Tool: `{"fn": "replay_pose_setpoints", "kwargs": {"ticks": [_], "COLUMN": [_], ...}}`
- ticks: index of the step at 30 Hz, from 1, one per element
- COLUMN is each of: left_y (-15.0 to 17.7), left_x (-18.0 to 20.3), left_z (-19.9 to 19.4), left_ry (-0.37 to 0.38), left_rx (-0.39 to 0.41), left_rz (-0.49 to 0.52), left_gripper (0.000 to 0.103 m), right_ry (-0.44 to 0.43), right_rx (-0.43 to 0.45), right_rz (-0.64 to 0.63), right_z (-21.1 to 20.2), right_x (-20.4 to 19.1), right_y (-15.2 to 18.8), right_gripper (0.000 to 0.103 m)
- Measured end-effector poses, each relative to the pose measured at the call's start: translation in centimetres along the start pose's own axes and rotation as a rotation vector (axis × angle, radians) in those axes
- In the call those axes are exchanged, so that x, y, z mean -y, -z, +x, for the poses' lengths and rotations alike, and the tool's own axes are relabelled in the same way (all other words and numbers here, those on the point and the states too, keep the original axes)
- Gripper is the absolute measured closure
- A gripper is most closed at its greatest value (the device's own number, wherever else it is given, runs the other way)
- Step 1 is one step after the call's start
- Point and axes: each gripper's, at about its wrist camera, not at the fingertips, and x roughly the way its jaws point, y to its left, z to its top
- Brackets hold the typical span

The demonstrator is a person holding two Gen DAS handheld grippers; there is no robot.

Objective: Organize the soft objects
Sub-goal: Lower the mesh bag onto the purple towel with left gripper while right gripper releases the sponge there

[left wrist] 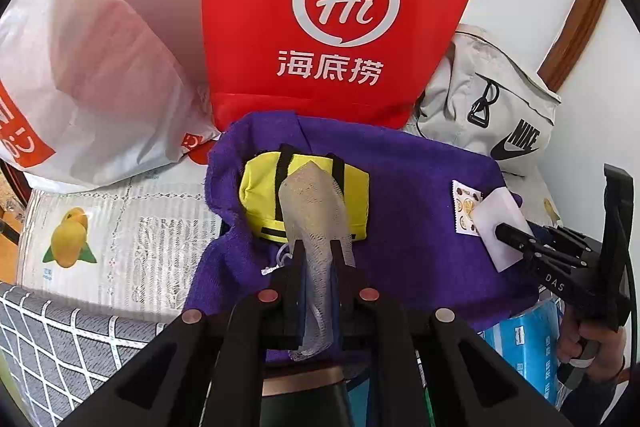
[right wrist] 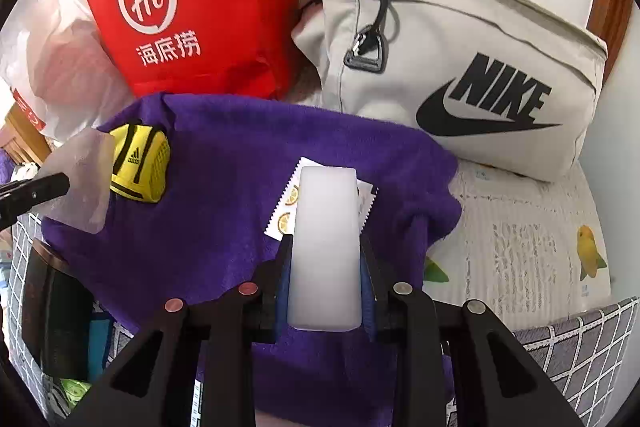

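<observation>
Purple towel point(right wrist: 248, 195) covers the lemon-print cloth point(right wrist: 520, 247). Red bag point(right wrist: 192, 7) and Nike bag point(right wrist: 460, 67) along its far edge. Left gripper point(left wrist: 318, 247) clamps mesh point(left wrist: 316, 211) over the yellow pouch point(left wrist: 260, 195); right gripper point(right wrist: 326, 247) clamps a white block point(right wrist: 326, 227) mid-towel.

"Hi" red bag point(left wrist: 344, 11); "NIKE" grey bag point(right wrist: 460, 67).

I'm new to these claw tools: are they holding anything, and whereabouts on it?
Yes. The left gripper pinches a mesh cloth near its lower middle. The right gripper clamps a white block by its long sides.
</observation>
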Motion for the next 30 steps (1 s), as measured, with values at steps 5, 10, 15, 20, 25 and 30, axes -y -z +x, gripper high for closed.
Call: {"fn": "replay_pose_setpoints", "kwargs": {"ticks": [5, 10, 15, 20, 25, 30], "left_y": [0.1, 0.1, 0.6, 0.8, 0.7, 0.6], "left_x": [0.4, 1.3, 1.6, 1.9, 1.7, 1.7], "left_z": [1.0, 2.0, 3.3, 3.3, 2.4, 0.6], "left_ry": [0.025, 0.082, 0.044, 0.0, -0.031, -0.083], "left_rx": [-0.041, -0.074, -0.125, -0.12, -0.08, -0.053], "left_rz": [-0.002, 0.009, 0.021, 0.047, 0.028, 0.024], "left_gripper": [0.093, 0.093, 0.093, 0.078, 0.046, 0.044], "right_ry": [-0.006, -0.011, -0.01, 0.004, 0.023, 0.032], "right_rx": [-0.016, -0.029, -0.037, -0.035, -0.026, -0.017], "right_rz": [0.002, 0.002, -0.011, -0.024, -0.028, -0.028], "right_z": [0.1, 0.4, 0.3, -0.3, -1.3, -2.9], "right_x": [0.3, 0.3, 0.2, 0.1, 0.1, 0.0], "right_y": [0.2, 0.3, 0.6, 1.2, 1.4, 1.7], "right_gripper": [0.074, 0.074, 0.073, 0.06, 0.045, 0.042]}}
